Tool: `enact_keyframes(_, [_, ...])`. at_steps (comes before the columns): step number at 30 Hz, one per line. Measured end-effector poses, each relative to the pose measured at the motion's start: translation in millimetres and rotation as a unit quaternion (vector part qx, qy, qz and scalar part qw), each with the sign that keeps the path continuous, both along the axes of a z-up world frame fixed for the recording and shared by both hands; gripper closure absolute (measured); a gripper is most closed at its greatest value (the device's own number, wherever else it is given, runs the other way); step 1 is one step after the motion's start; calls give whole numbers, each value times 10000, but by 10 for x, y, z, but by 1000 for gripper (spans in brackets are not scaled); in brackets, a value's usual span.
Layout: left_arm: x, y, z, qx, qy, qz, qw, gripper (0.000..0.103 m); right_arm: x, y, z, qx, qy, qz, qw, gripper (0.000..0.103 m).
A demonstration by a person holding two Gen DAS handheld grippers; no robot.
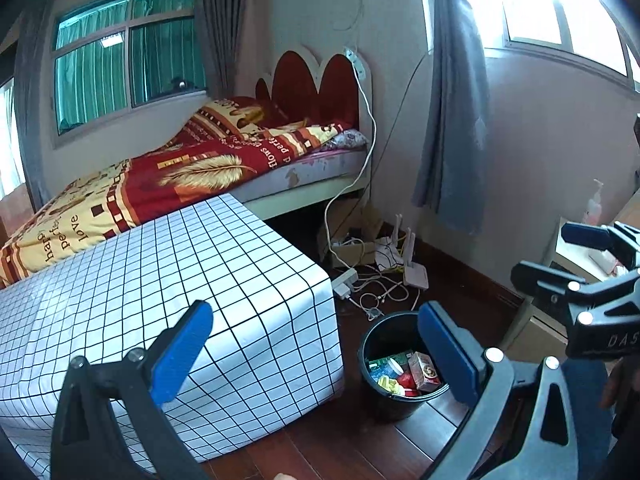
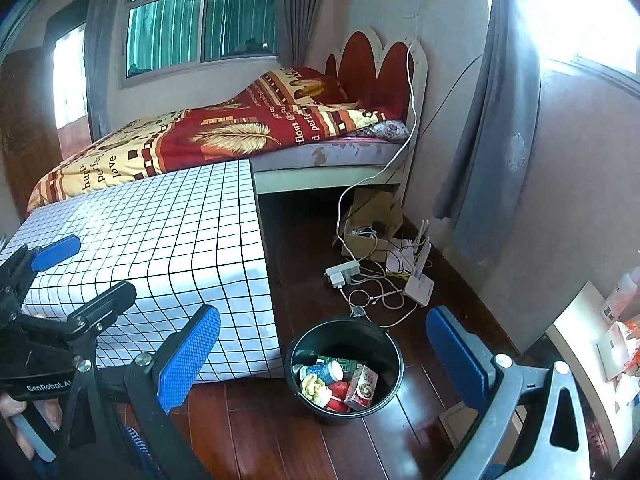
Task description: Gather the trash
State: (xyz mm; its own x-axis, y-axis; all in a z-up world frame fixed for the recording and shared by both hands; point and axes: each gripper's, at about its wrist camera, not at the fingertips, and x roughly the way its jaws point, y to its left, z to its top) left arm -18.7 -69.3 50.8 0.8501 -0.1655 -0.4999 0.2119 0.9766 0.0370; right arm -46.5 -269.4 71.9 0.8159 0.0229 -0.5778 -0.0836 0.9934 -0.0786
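Wooden floor (image 2: 260, 432), upright black bin (image 2: 394, 364), drink carton (image 2: 362, 388) standing tilted inside.

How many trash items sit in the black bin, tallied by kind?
In the black bin, as far as the pile shows:
Cartons: 2, a red and white one and a green one
Blue cup or can: 1
Yellow wrapper: 1
Red packet: 1
Total: 5 visible; any beneath are hidden.

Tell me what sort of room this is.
A bedroom, most likely: a bed with a red scalloped headboard, curtained windows, and a black trash bucket on the wooden floor.
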Motion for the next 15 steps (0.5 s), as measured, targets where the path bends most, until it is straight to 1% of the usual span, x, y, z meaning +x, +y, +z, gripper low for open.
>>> enact_keyframes(15, [8,36,-34,-8,20,-16,10000,0,5,46,19,0,-9,3,10000,0])
